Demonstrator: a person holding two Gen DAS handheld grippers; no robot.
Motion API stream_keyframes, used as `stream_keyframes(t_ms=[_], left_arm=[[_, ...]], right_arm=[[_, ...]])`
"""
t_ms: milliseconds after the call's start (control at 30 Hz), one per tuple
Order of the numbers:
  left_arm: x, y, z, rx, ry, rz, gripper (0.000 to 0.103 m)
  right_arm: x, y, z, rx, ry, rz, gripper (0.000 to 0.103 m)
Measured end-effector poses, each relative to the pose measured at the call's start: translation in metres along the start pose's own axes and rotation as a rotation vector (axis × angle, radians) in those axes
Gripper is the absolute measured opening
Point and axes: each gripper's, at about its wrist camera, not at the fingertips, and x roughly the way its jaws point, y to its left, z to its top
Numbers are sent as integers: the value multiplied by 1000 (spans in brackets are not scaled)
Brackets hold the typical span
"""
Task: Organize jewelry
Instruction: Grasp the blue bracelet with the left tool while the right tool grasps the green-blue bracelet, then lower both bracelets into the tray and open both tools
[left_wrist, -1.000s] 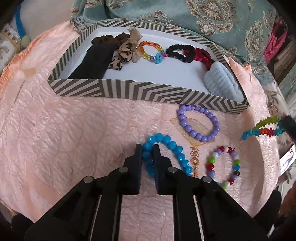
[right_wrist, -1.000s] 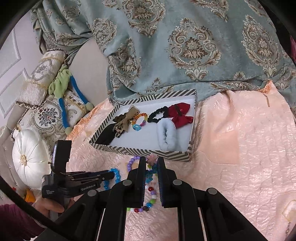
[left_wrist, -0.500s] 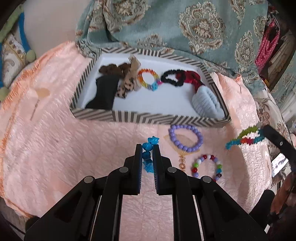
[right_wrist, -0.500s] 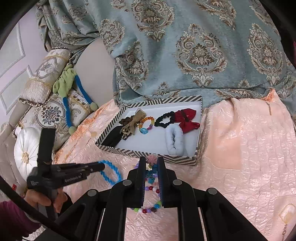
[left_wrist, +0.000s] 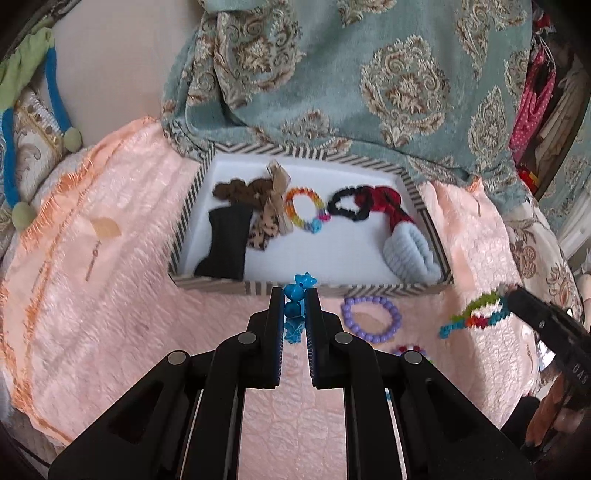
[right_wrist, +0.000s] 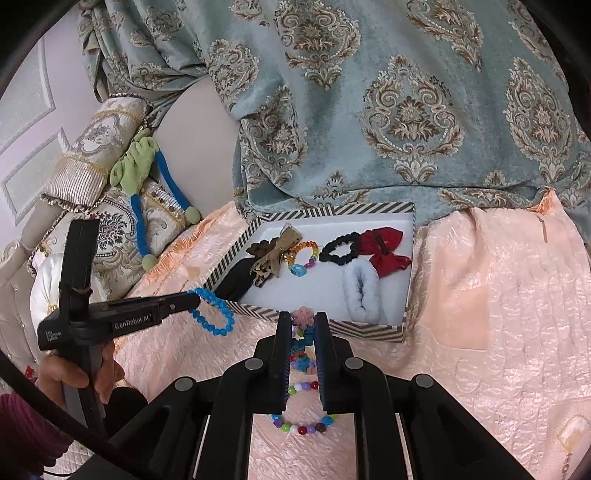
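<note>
My left gripper (left_wrist: 295, 295) is shut on a blue bead bracelet (left_wrist: 295, 291) and holds it above the pink cloth, just in front of the striped box (left_wrist: 229, 286); the bracelet also shows in the right wrist view (right_wrist: 212, 312), hanging from the left gripper (right_wrist: 195, 301). My right gripper (right_wrist: 303, 321) is shut on a multicolour woven bracelet with a pink flower (right_wrist: 303, 317); it also shows in the left wrist view (left_wrist: 476, 314). A purple bead bracelet (left_wrist: 371, 317) and a mixed-colour bead bracelet (right_wrist: 303, 424) lie on the cloth. The box holds hair ties, bows and a rainbow bracelet (left_wrist: 303, 210).
A teal patterned curtain (right_wrist: 369, 92) hangs behind the box. Cushions and a green-and-blue tie (right_wrist: 144, 192) lie at the left. The pink cloth (right_wrist: 498, 332) spreads to the right of the box.
My left gripper has lifted the blue bracelet off the cloth and pulled back and up. My right gripper has risen a little with its bracelet.
</note>
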Motion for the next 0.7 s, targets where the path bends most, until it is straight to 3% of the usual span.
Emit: stream_keyframes(t_ms=[367, 700], left_arm=[[4, 14, 39, -57, -5, -19, 9], [56, -8, 55, -87, 40, -64, 9]], right_arm=[[15, 12, 22, -23, -16, 8, 11], [67, 22, 49, -13, -7, 21, 11]])
